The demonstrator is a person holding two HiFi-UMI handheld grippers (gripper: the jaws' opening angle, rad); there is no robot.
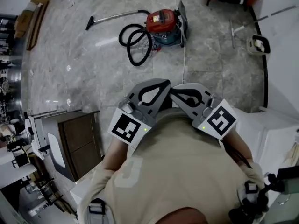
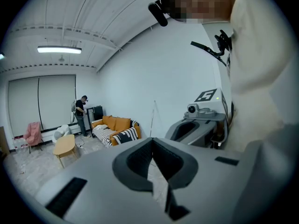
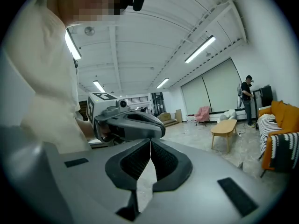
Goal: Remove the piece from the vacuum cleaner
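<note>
One vacuum cleaner (image 1: 163,24) is listed at upper centre. Two grippers at centre, left gripper (image 1: 163,84) and right gripper (image 1: 175,89), are clenched empty.

Part lounge, part workspace, this is a large open-plan studio hall. A pale polished stone floor (image 1: 70,64) runs under a white vaulted ceiling (image 2: 93,13) hung with strip lights (image 3: 200,49). An orange sofa (image 2: 117,123), an oval wooden coffee table (image 2: 64,146) and a pink chair (image 2: 32,132) stand before tall blinded windows (image 2: 39,101), near a standing person (image 2: 81,115). Cardboard boxes (image 1: 23,22) line one edge, and a red vacuum cleaner (image 1: 161,24) sits on the floor.
</note>
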